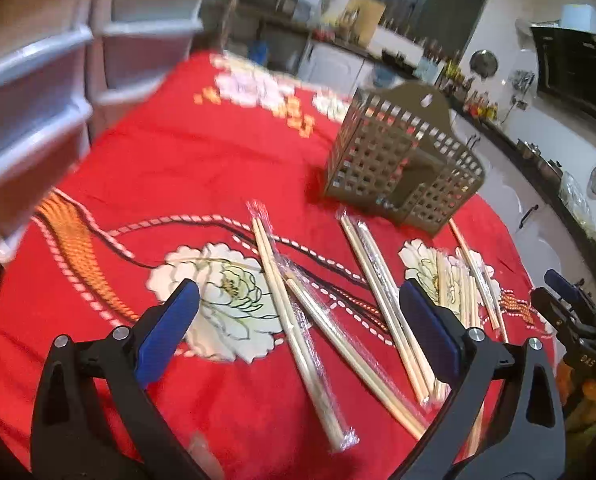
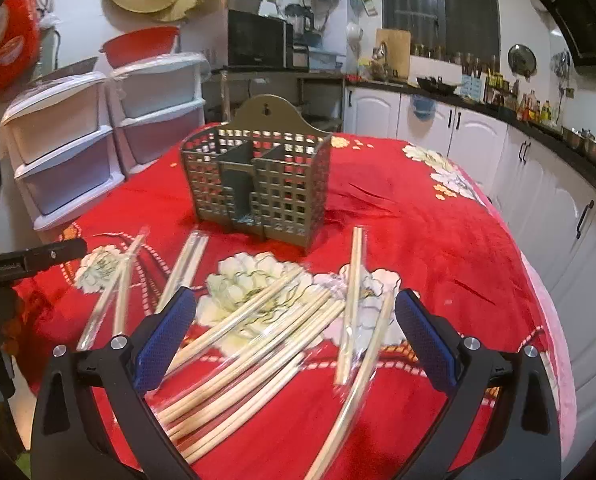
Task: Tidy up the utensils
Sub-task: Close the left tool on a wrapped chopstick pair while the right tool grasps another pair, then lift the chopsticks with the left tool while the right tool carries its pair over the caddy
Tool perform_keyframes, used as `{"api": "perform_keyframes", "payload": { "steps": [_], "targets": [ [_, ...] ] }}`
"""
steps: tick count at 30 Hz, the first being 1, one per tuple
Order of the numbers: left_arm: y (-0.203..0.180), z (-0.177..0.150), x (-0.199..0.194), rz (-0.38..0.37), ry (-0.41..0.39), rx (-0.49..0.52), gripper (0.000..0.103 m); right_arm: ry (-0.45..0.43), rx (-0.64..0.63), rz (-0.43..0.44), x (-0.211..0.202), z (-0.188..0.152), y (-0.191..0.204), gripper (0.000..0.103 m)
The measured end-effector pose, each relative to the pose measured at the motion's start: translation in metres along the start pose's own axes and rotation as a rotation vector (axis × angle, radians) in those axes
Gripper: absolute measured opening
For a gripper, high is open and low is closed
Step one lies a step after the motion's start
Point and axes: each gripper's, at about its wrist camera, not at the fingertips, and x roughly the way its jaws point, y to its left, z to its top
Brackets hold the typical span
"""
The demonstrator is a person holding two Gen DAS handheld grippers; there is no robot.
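- Two stacks of pale plastic drawers (image 2: 70, 148) stood at the far left, boxy with rounded fronts, just beside the table edge.
- A red cloth (image 2: 410, 216) covered the table, soft and plush, printed with white peony blooms and stitched-looking dashed lines.
- The left gripper (image 1: 298, 320) hovered over the cloth with its jaws spread wide and nothing between them; its fingers (image 1: 170, 320) were black plastic faced with ribbed blue pads.
- Under and ahead of it lay wrapped chopsticks (image 1: 298, 320), slim pale wooden sticks in pairs, each pair in a clear crinkled sleeve, fanned at loose angles across a flower.
- A holder (image 2: 258, 188) stood upright behind the chopsticks, near mid-table: olive-grey plastic, square lattice walls, an arched back plate with a hanging hole, and solid dividers splitting it into compartments. No chopsticks showed inside it.
- In the right wrist view a bigger heap of the same sticks (image 2: 258, 328) lay crisscrossed in front of the holder, apart from it, some overlapping, one pair (image 2: 352, 304) lying nearly straight toward the camera.
- The right gripper (image 2: 296, 332) hung over that heap, also gaping and holding nothing, the sticks lying on the cloth between its blue pads (image 2: 426, 336).
- White cabinets (image 2: 538, 184) with dark handles curved along the right.
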Motion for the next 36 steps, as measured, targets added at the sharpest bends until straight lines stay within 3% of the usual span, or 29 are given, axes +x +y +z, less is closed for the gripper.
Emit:
{"api": "perform_keyframes", "payload": {
  "steps": [8,15,19,22,29,31,35,36],
  "targets": [
    [0.009,0.027,0.045,-0.005,0.114,-0.045,0.069,0.065,0.029,-0.018,0.039,0.02,-0.034,0.097],
    [0.023,0.04,0.084,-0.04,0.229,-0.1,0.063,0.148,0.006,-0.059,0.079,0.037,-0.06,0.096],
    [0.021,0.046,0.092,-0.015,0.232,-0.079,0.06,0.235,0.017,-0.028,0.112,0.045,-0.071,0.079],
    [0.021,0.05,0.097,0.009,0.235,-0.065,0.049,0.29,0.034,0.003,0.135,0.049,-0.078,0.065],
    [0.028,0.06,0.108,0.05,0.237,-0.053,0.021,0.366,0.045,0.07,0.175,0.055,-0.081,0.051],
    [0.029,0.061,0.11,0.055,0.235,-0.041,0.017,0.384,0.072,0.095,0.183,0.056,-0.083,0.04],
    [0.029,0.062,0.111,0.065,0.228,-0.025,0.011,0.399,0.11,0.11,0.195,0.057,-0.087,0.031],
    [0.028,0.062,0.111,0.071,0.226,-0.017,0.009,0.4,0.11,0.102,0.196,0.058,-0.087,0.024]
  ]
}}
